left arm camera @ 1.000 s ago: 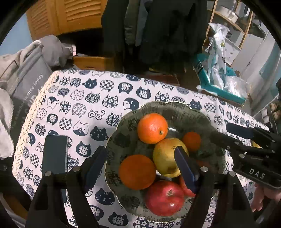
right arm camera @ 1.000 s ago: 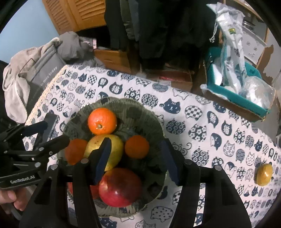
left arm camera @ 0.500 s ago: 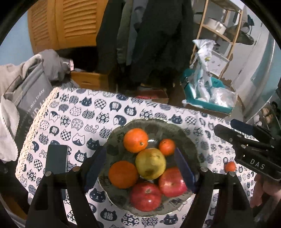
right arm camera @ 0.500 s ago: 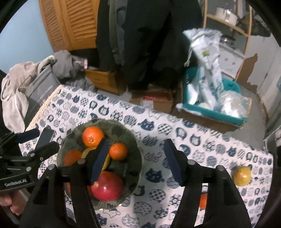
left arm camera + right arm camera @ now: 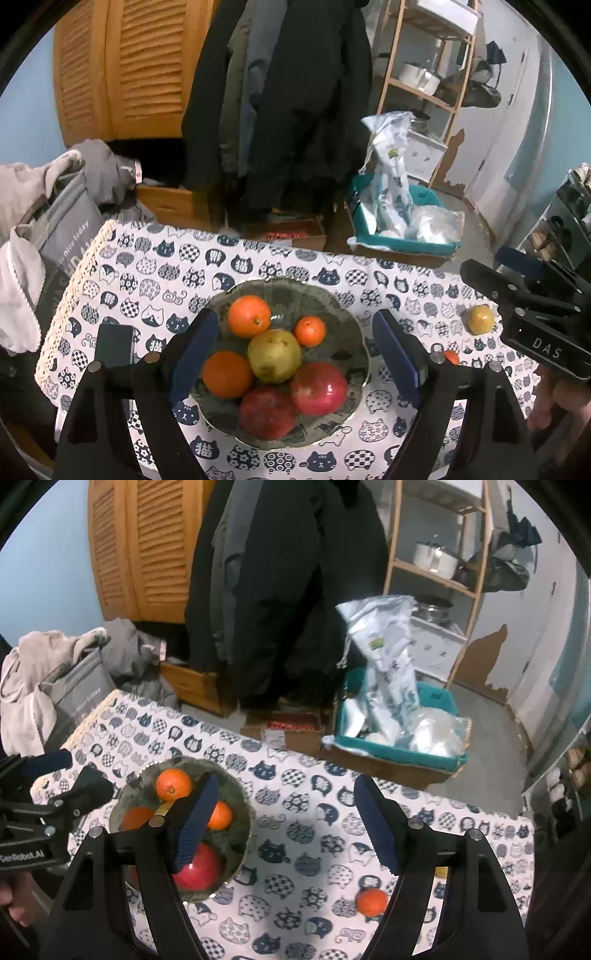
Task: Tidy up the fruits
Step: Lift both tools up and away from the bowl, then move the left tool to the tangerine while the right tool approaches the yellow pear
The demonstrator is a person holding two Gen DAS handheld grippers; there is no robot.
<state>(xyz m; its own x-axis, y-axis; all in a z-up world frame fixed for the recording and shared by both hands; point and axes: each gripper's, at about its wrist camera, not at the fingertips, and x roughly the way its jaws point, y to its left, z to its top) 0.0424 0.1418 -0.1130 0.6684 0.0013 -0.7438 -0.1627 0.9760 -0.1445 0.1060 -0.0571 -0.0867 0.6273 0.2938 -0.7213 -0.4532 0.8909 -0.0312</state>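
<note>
A dark glass bowl [image 5: 347,317] on the cat-print tablecloth holds three oranges, a yellow-green pear [image 5: 274,355] and two red apples [image 5: 318,382]. My left gripper [image 5: 295,360] is open and empty, raised above the bowl. My right gripper [image 5: 286,821] is open and empty, raised above the cloth right of the bowl [image 5: 238,801]. A loose small orange [image 5: 371,901] lies on the cloth near the right finger. A loose yellow fruit [image 5: 479,319] lies further right; in the right wrist view it is mostly hidden behind the right finger.
A dark phone [image 5: 114,344] lies on the cloth left of the bowl. Beyond the table's far edge stand a teal bin with plastic bags [image 5: 397,734], cardboard boxes, hanging coats, a wooden shelf and a grey bag with clothes [image 5: 62,225].
Both grippers have risen and pulled back from the bowl, so the bowl looks smaller. The right gripper has shifted right, bringing the loose orange into view. Both stay open.
</note>
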